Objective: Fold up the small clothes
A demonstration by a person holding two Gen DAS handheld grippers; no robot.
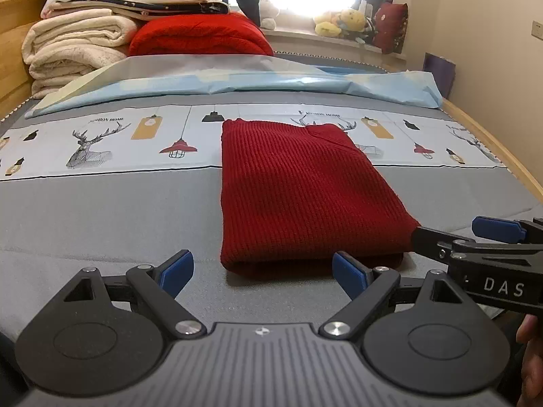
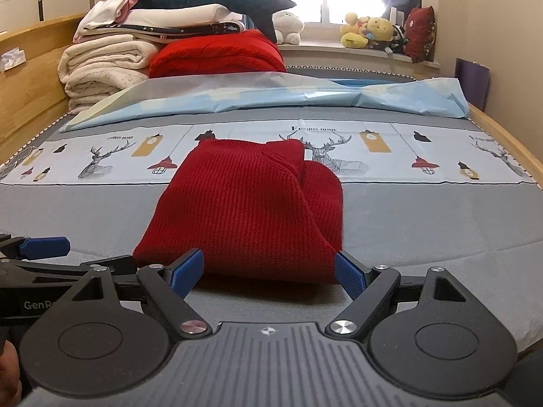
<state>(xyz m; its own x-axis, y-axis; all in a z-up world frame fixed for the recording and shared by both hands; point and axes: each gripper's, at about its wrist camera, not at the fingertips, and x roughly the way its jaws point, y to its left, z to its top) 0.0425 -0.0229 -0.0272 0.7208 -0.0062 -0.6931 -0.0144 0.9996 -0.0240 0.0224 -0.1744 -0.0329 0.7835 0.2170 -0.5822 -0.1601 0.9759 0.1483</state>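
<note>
A home bedroom: a wood-framed bed (image 2: 30,78) with a deer-print sheet (image 2: 101,162). At the bed's far end sit stacked folded blankets (image 2: 101,64); beyond it, a sunlit window sill holds what look like plush toys (image 2: 370,30).

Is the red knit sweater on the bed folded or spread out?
Folded: the red knit sweater lies as a compact layered rectangle, a doubled edge nearest the cameras.
</note>
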